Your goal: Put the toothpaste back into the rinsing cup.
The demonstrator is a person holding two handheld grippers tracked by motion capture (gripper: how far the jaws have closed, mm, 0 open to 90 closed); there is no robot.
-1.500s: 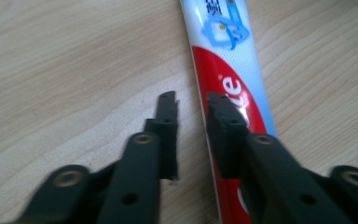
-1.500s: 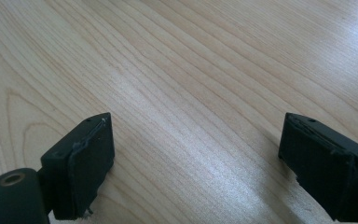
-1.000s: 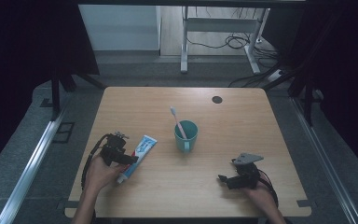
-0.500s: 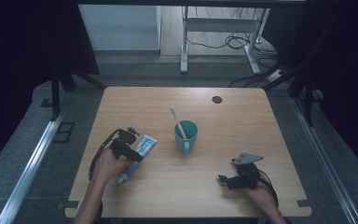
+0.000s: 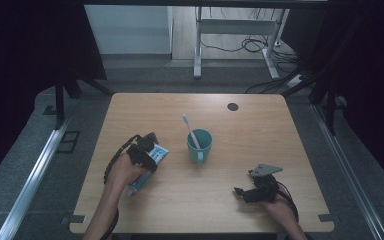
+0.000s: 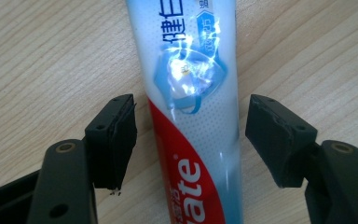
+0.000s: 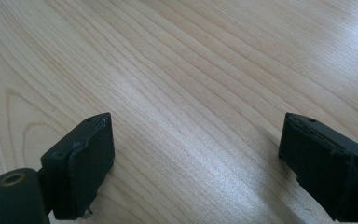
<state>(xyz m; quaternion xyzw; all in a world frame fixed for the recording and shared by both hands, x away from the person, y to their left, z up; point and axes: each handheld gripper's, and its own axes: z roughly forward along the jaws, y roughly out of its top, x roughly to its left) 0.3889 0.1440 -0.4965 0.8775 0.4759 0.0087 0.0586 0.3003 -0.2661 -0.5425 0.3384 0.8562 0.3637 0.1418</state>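
Left gripper point(image 5: 147, 145) over toothpaste tube point(image 5: 147, 167), teal cup point(image 5: 199, 145)

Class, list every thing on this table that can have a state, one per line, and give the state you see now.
Toothpaste tube: lying flat on the table, between the left gripper's jaws, not yet pinched.
Left gripper: open, jaws just been closing around the tube.
Right gripper: open, nothing between its jaws, low over bare wood.
Teal mug: upright, holding a toothbrush.
Toothbrush: standing tilted in the mug, head up.

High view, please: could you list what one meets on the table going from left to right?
left gripper over the toothpaste tube → teal cup with a toothbrush in it → right gripper
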